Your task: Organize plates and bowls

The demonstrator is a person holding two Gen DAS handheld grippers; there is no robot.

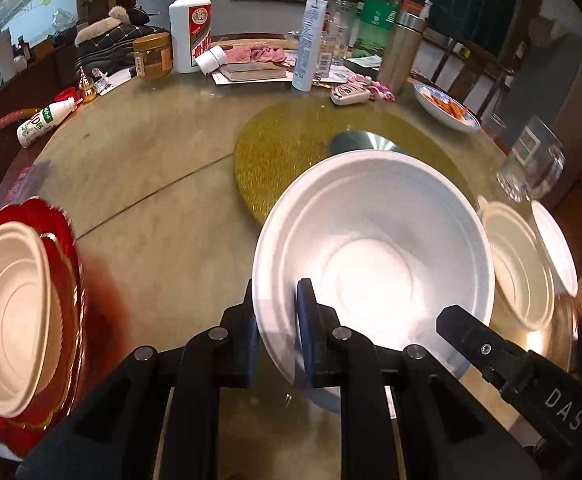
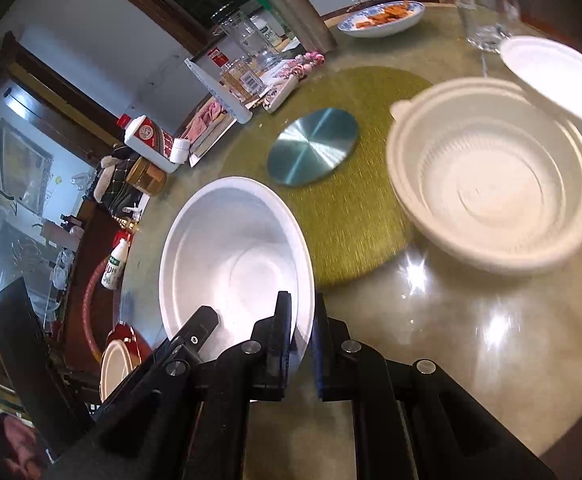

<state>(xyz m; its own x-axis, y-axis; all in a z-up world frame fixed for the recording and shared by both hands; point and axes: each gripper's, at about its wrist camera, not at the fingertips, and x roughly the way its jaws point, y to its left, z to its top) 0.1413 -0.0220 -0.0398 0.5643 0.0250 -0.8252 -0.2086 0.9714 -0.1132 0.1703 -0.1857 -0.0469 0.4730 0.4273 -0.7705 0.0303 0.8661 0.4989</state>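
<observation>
A white bowl (image 1: pixel 375 256) is held above the round table. My left gripper (image 1: pixel 277 332) is shut on its near left rim. My right gripper (image 2: pixel 302 340) is shut on the same white bowl (image 2: pixel 235 256) at its right rim; its black body shows in the left wrist view (image 1: pixel 503 360). A cream plastic bowl (image 2: pixel 495 196) stands to the right, with a white bowl (image 2: pixel 563 84) behind it. A cream bowl (image 1: pixel 9 312) rests on a red scalloped plate (image 1: pixel 65 248) at the left.
A gold round mat (image 1: pixel 283 152) with a metal disc (image 2: pixel 313 146) lies mid-table. Bottles, a jar (image 1: pixel 153 56), a steel flask (image 1: pixel 401 50), a glass (image 1: pixel 531 164) and a blue-patterned dish of food (image 1: pixel 445 106) crowd the far side.
</observation>
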